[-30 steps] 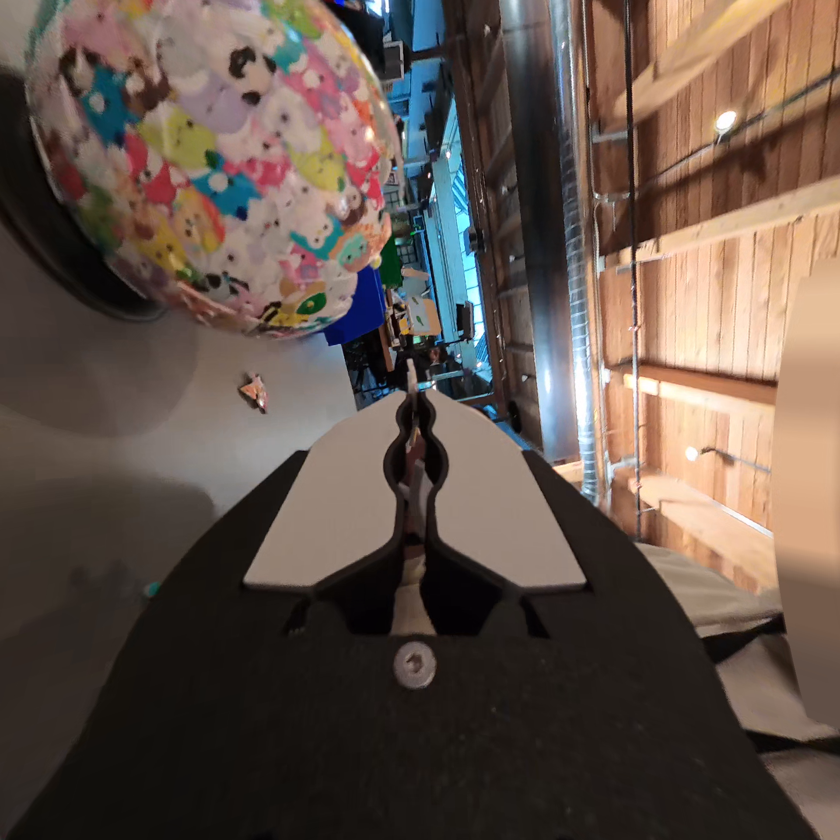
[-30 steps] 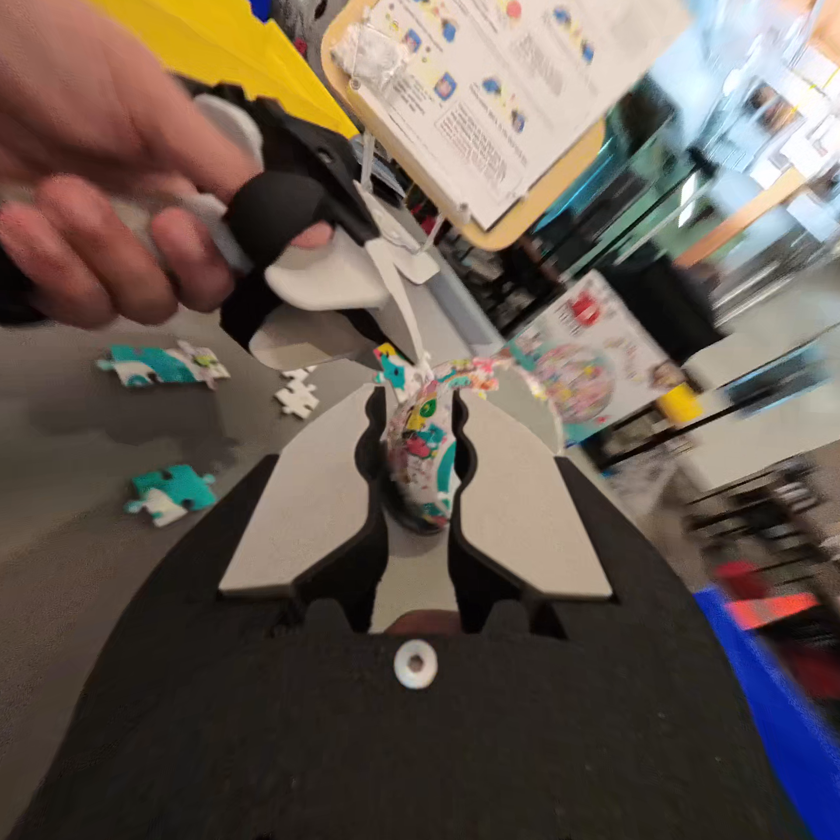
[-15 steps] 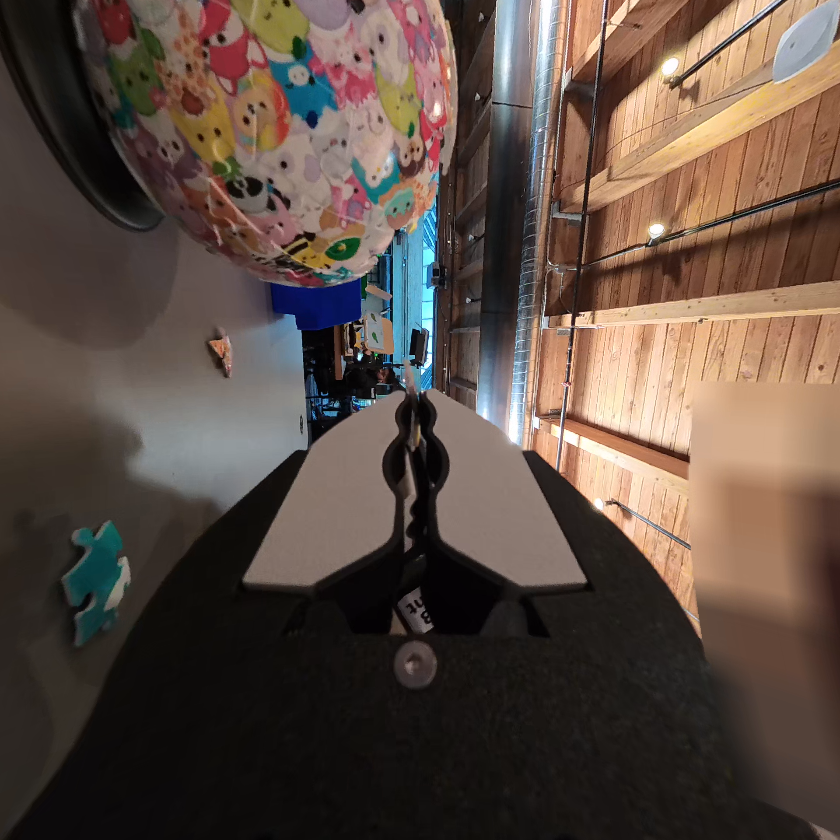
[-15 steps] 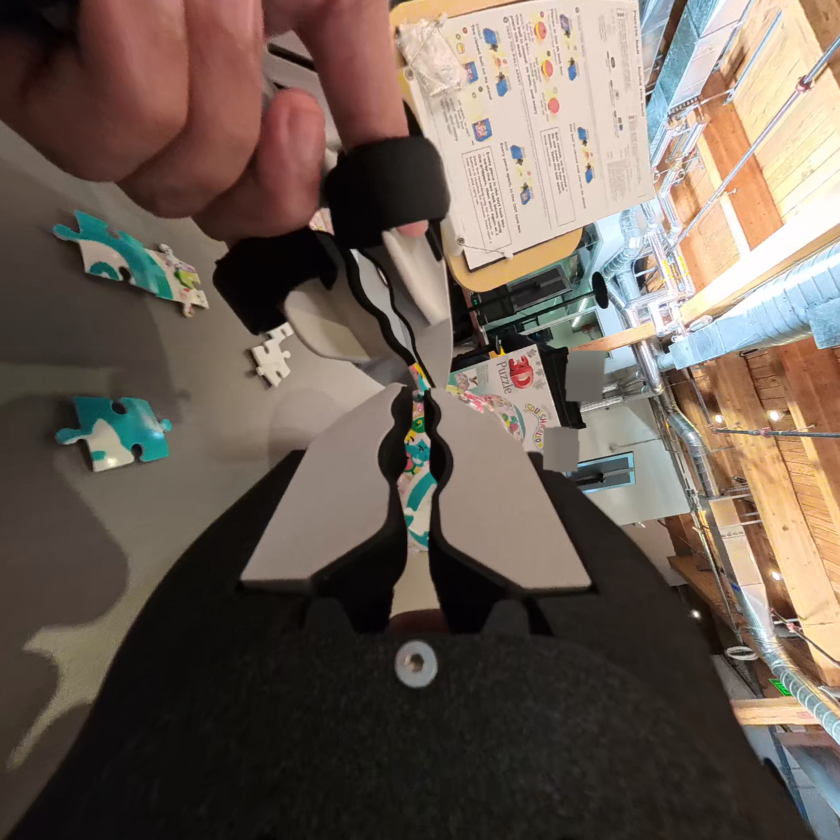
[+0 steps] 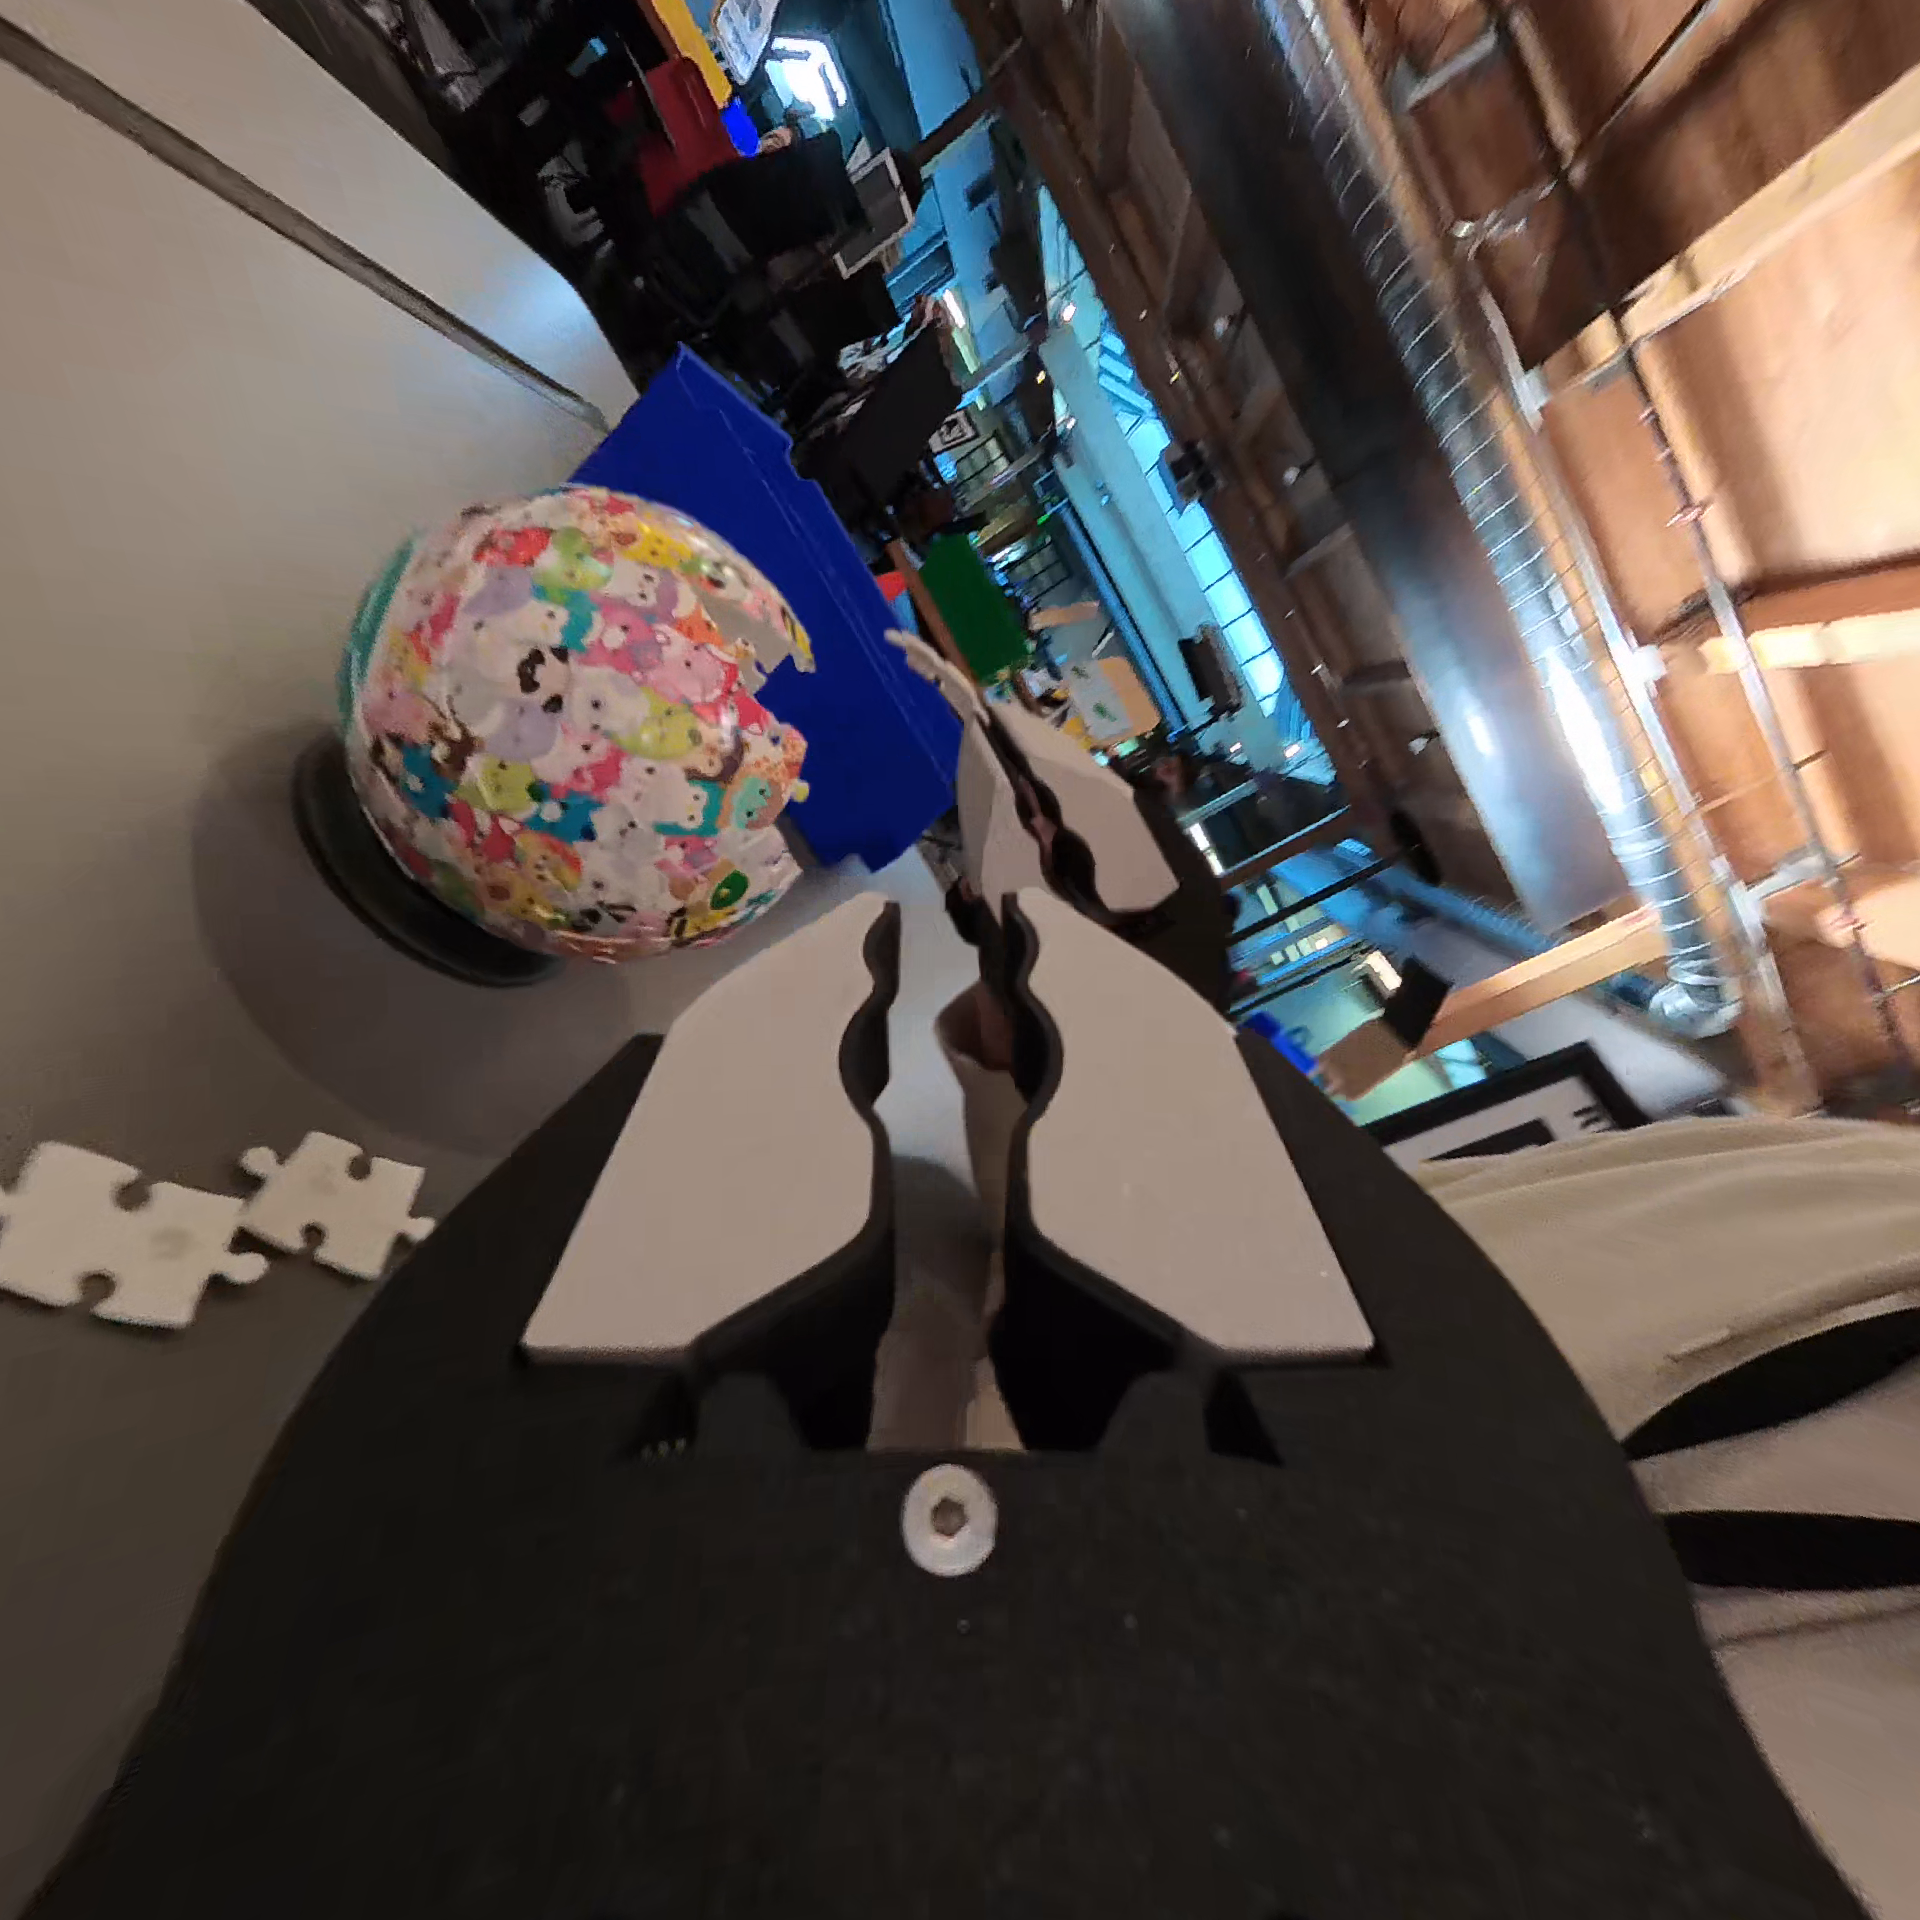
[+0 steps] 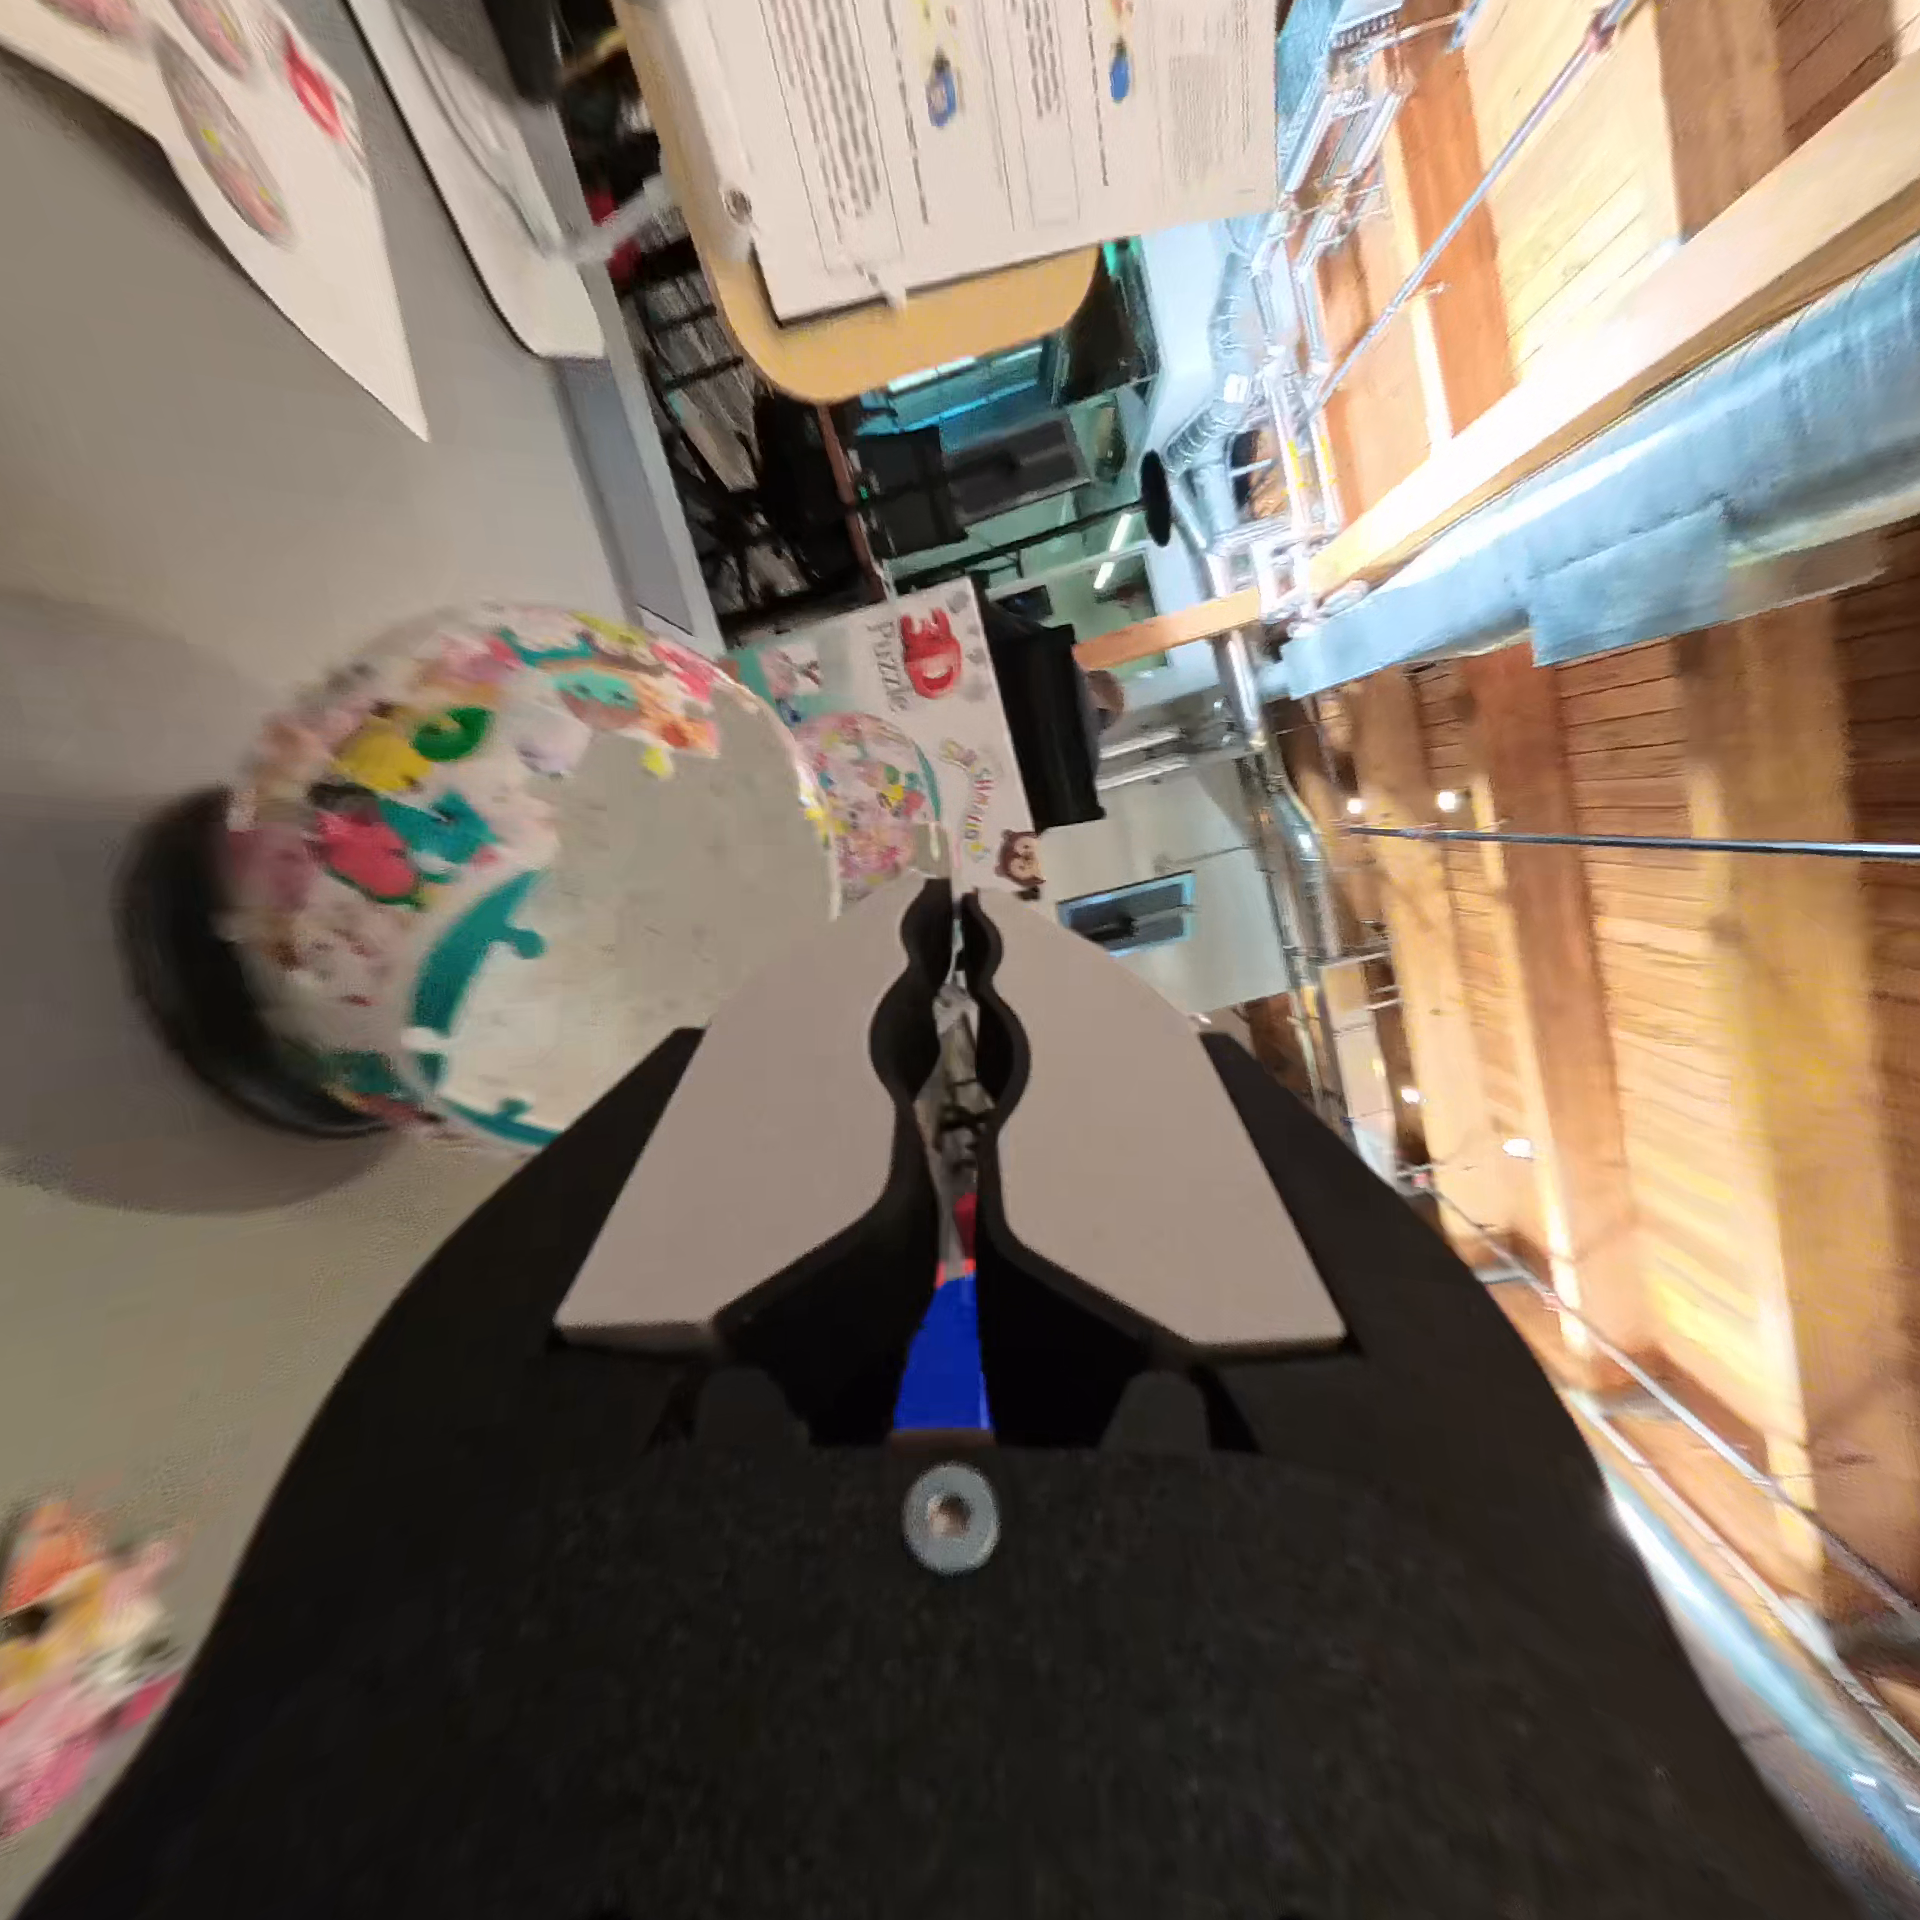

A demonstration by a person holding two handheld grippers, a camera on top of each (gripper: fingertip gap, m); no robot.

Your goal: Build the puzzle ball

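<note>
The puzzle ball (image 5: 561, 727), covered in colourful cartoon animals, sits on a black ring stand (image 5: 343, 862) on the grey table. It also shows in the right wrist view (image 6: 468, 831), where a gap in its shell shows the white inside. My left gripper (image 5: 945, 914) is open and empty, to the right of the ball. My right gripper (image 5: 977, 738) shows beyond it, shut on a puzzle piece (image 5: 930, 665) seen edge-on, close to the ball's open side. In its own view the right gripper (image 6: 956, 909) has its jaws almost together, just right of the ball.
Two joined white face-down pieces (image 5: 125, 1236) lie at the lower left. A blue bin (image 5: 831, 644) stands behind the ball. A puzzle box (image 6: 904, 717), a clipboard with a sheet (image 6: 935, 156) and a paper (image 6: 270, 177) stand farther off. Colourful pieces (image 6: 62, 1652) lie near the table's front.
My left gripper has opened and let go of the piece it held. It has pulled back from the ball. The right gripper has swung toward the ball with the piece.
</note>
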